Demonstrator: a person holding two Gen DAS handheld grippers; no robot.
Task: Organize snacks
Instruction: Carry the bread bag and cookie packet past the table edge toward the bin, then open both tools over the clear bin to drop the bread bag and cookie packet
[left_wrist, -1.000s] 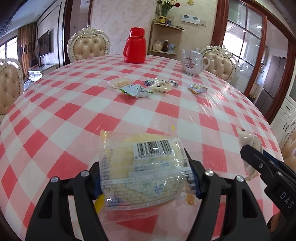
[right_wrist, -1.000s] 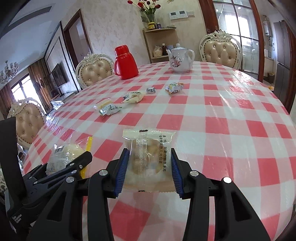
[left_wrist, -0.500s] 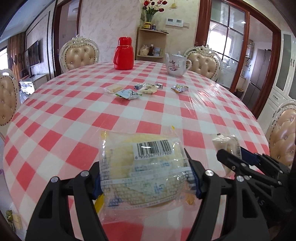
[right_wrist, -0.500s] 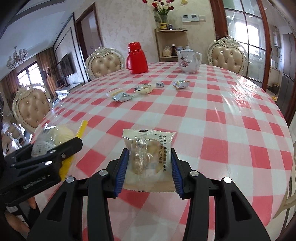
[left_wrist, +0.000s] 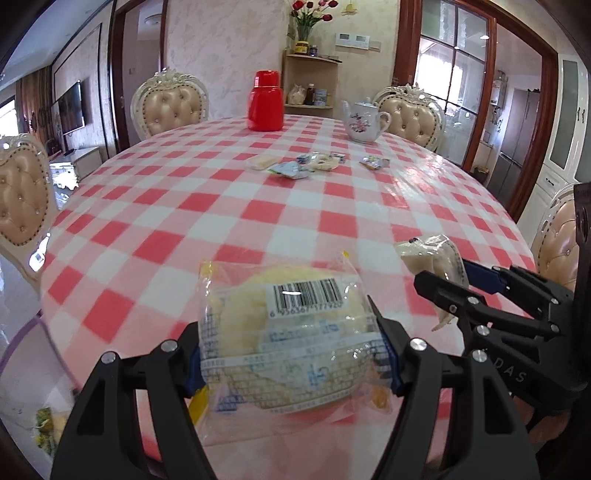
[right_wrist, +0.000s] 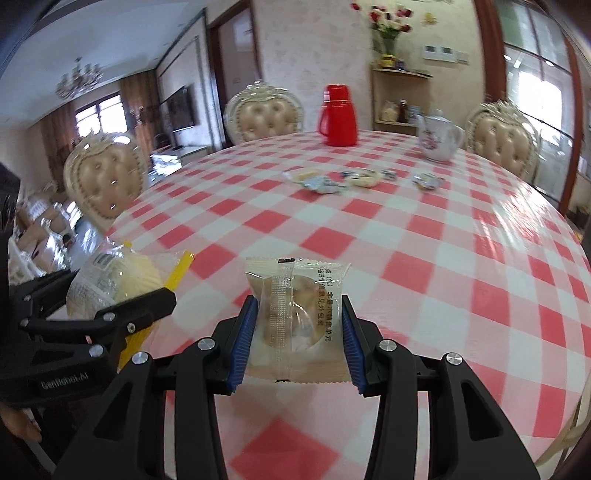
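Observation:
My left gripper is shut on a yellow cake packet with a barcode, held above the near edge of the table. My right gripper is shut on a clear biscuit packet, also above the near edge. The right gripper with its packet shows at the right of the left wrist view. The left gripper and the cake packet show at the left of the right wrist view. Several more wrapped snacks lie in a loose group far across the table.
The round table has a red and white checked cloth. A red jug and a white teapot stand at the far side. Padded chairs ring the table. Floor shows at the lower left.
Both grippers have pulled back toward the near edge of the table with their packets. The table now looks farther off, and floor shows at the left.

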